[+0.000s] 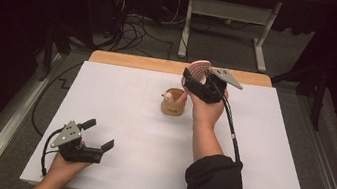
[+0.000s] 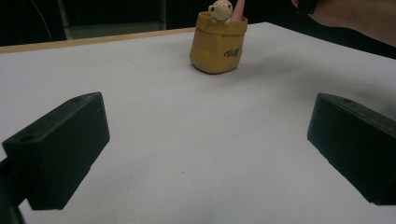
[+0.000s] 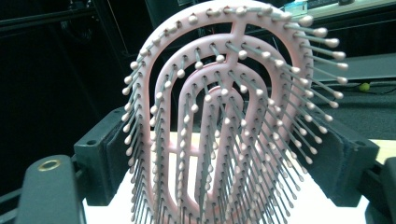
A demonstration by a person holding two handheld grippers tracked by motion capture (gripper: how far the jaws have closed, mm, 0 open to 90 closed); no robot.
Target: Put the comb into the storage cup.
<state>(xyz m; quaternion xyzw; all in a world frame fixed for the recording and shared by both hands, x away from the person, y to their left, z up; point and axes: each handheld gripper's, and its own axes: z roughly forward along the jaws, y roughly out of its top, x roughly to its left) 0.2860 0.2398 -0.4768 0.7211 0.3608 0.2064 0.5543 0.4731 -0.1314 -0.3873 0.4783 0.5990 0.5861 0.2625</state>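
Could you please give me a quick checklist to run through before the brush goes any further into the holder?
1. Right gripper shut on brush: ok.
2. Handle tip inside holder: ok, it shows at the rim.
3. Holder upright on table: ok.
4. Toy figure clear of the handle: cannot tell, they sit close.
5. Left gripper open and well away from holder: ok.
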